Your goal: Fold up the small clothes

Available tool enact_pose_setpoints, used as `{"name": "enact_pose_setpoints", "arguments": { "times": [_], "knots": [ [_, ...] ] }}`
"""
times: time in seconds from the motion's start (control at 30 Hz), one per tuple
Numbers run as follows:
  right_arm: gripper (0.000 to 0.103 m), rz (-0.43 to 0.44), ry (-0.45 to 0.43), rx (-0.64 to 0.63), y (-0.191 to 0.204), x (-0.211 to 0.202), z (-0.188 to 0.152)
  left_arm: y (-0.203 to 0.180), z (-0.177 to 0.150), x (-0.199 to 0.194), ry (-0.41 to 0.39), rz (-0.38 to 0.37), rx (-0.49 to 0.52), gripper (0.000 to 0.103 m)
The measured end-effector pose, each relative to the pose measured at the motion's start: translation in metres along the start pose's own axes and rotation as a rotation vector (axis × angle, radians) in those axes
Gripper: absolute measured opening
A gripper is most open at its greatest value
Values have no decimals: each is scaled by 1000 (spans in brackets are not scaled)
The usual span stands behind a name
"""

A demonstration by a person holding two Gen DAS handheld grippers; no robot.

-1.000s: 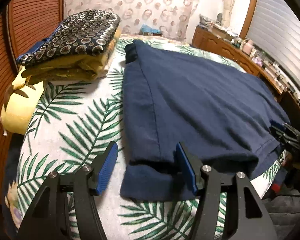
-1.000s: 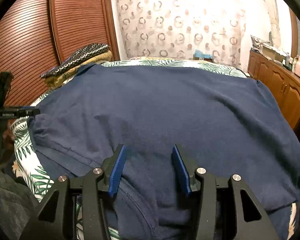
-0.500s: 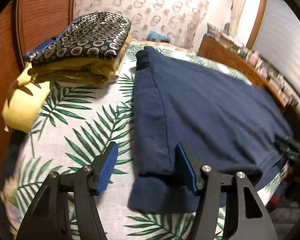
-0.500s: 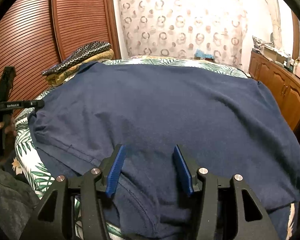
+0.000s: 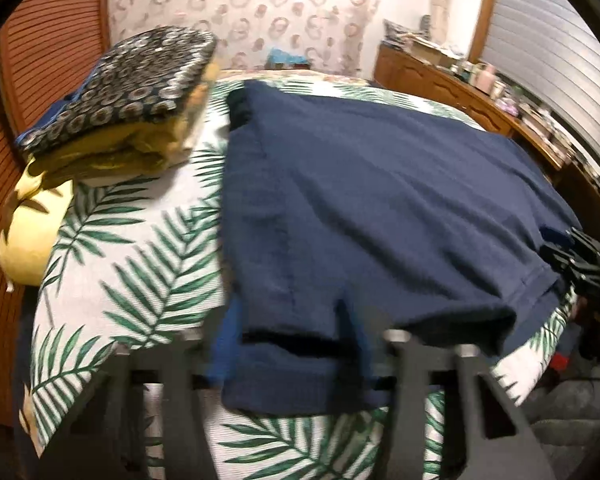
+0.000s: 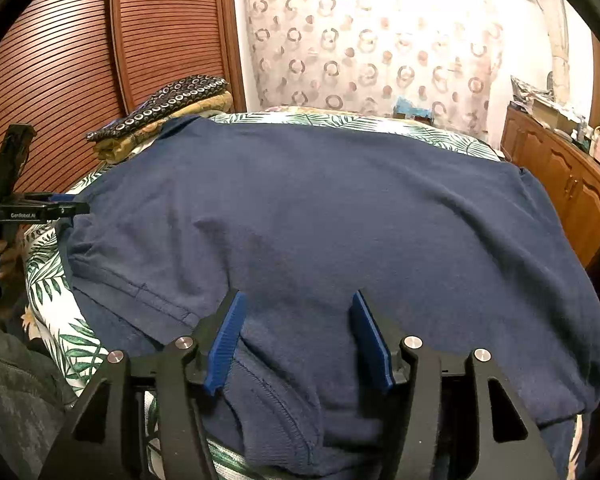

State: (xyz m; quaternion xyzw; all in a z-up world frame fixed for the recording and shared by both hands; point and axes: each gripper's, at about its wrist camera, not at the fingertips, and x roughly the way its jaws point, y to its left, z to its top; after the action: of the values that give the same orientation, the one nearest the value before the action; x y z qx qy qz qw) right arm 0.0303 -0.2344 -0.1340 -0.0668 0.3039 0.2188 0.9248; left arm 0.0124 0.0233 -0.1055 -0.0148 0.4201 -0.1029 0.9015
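A navy blue shirt [image 5: 380, 200] [image 6: 320, 208] lies spread over the leaf-print bed cover [image 5: 120, 260]. My left gripper [image 5: 286, 332] is at the shirt's near left corner, blurred, and its jaws are closing. The doubled hem lies between the blue pads, which still stand apart. From the right wrist view the left gripper [image 6: 40, 210] shows at the shirt's left edge, with a hand behind it. My right gripper [image 6: 298, 300] hovers over the near hem. Its jaws are opening and the pads stand clear of the cloth below. It appears as dark fingers [image 5: 572, 248] at the shirt's right edge.
A stack of folded clothes [image 5: 132, 92] [image 6: 168, 100], patterned on top and yellow beneath, sits at the bed's far left beside a yellow pillow [image 5: 32, 232]. A slatted wooden wardrobe [image 6: 60, 80] stands to the left. A cluttered wooden dresser [image 6: 560, 184] runs along the right.
The left jaws have narrowed round the shirt's near corner and that view has gone blurred. The right jaws have widened a little over the hem.
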Motion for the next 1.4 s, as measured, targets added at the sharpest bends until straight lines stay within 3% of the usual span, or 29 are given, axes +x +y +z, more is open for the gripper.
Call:
{"name": "enact_pose_setpoints", "arguments": {
  "times": [0.03, 0.07, 0.17, 0.33, 0.47, 0.6, 0.97, 1.23, 1.3, 1.4],
  "knots": [
    [60, 2, 1, -3, 0, 0, 0, -1, 1, 1, 5, -10, 7, 13],
    [61, 2, 2, -6, 1, 0, 0, 0, 2, 2, 11, -28, 4, 10],
    [62, -3, 7, -21, 3, 2, 0, -1, 11, -4, -22, -79, -11, 8],
    [62, -5, 34, -11, -1, -2, 5, -18, 45, -35, -161, -157, 7, 8],
    [62, -12, 43, 41, -15, -11, 11, -46, 76, -49, -234, -228, 61, 8],
    [62, -80, 17, 40, -28, -30, 17, -80, 101, -52, -272, -289, 133, 8],
    [62, -181, -88, 111, -69, -89, 21, -200, 155, -36, -267, -464, 336, 8],
    [62, -250, -125, 175, -79, -109, 12, -274, 163, -35, -211, -545, 466, 8],
    [62, -256, -134, 186, -76, -112, 11, -284, 162, -28, -169, -536, 479, 11],
    [62, -260, -131, 194, -70, -104, 10, -282, 157, -23, -152, -550, 472, 46]
  ]
}}
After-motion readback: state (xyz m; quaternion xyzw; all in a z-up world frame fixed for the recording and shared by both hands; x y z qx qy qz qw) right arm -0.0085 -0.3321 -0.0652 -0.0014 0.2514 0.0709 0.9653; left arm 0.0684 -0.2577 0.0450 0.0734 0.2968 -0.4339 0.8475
